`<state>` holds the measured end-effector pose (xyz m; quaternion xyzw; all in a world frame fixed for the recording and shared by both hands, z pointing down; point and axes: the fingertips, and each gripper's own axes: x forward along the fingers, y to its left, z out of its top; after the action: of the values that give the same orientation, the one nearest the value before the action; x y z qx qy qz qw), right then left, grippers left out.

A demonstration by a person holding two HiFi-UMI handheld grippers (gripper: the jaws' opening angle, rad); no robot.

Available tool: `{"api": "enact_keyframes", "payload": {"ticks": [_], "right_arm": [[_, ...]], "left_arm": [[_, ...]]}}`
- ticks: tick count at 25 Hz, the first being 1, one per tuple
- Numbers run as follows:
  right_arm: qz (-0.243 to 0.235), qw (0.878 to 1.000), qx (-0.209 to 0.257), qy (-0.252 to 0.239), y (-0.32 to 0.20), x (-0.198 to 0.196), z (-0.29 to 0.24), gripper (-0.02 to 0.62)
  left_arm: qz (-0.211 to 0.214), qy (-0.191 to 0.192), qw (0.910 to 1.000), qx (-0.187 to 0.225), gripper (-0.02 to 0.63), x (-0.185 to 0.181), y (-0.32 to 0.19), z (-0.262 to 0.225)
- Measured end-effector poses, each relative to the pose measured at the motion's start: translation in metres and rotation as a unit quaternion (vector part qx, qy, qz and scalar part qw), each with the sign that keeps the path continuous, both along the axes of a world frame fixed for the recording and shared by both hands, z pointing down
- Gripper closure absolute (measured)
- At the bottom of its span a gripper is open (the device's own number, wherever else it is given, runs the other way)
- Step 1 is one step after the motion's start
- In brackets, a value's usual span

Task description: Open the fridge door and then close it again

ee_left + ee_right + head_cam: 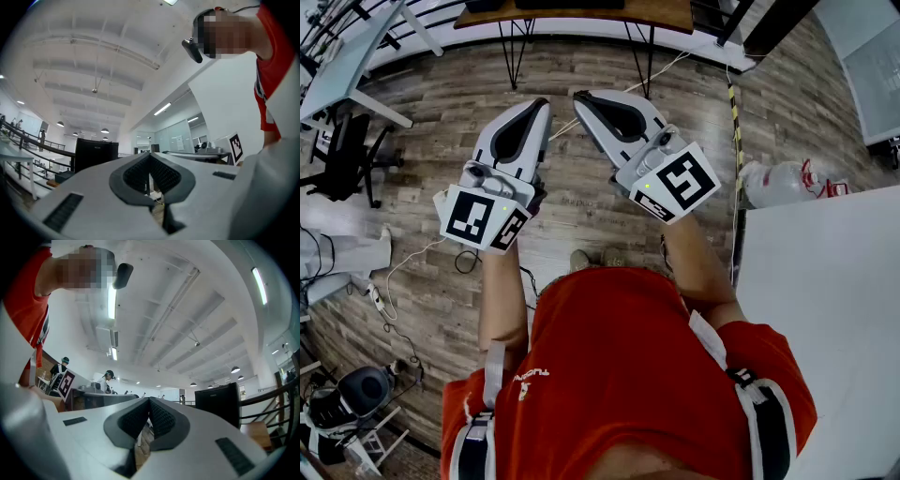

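Trainee: Fridge, where is it? I see no door anywhere.

Supervisor: I can't pick out the fridge for certain either. The white flat-topped block (825, 309) filling the lower right of the head view may be it, but no handle or door face shows. By my reading the task has not begun.

Trainee: And the claws?

Supervisor: The left gripper (536, 106) and the right gripper (584, 97) sit side by side in the upper middle of the head view, over the wooden floor (581, 66), tips near each other but apart. In each gripper's own view the jaws are pressed together with nothing between them. Beyond them there is only ceiling and a far-off black cabinet (93, 154).

Trainee: What could go wrong from here?

Supervisor: Closed jaws cannot take a handle. If they reach the door like this they would likely bump it or skid off, so they must spread first. The tips are also close enough that a quick swing toward the right of the frame could knock one against the other. Mind the floor too: a white cable (417, 251) trails at the left, and a white jug (773, 183) stands near the block's far corner. A step taken while looking at the door could snag the one or kick the other.
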<state>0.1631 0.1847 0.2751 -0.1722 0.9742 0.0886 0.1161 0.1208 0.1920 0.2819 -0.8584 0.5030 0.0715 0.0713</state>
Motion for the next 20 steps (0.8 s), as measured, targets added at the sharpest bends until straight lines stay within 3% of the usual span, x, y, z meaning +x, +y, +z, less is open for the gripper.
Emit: {"api": "enact_keyframes", "payload": {"ticks": [12, 20], "right_arm": [[-0.004, 1.000, 0.006, -0.005, 0.010, -0.011, -0.004, 0.571], [-0.001, 1.000, 0.003, -0.003, 0.007, -0.037, -0.005, 0.571]], "left_arm": [[0.005, 0.007, 0.9999, 0.007, 0.597, -0.009, 0.005, -0.001], [0.007, 0.011, 0.9998, 0.012, 0.597, -0.035, 0.003, -0.005]]}}
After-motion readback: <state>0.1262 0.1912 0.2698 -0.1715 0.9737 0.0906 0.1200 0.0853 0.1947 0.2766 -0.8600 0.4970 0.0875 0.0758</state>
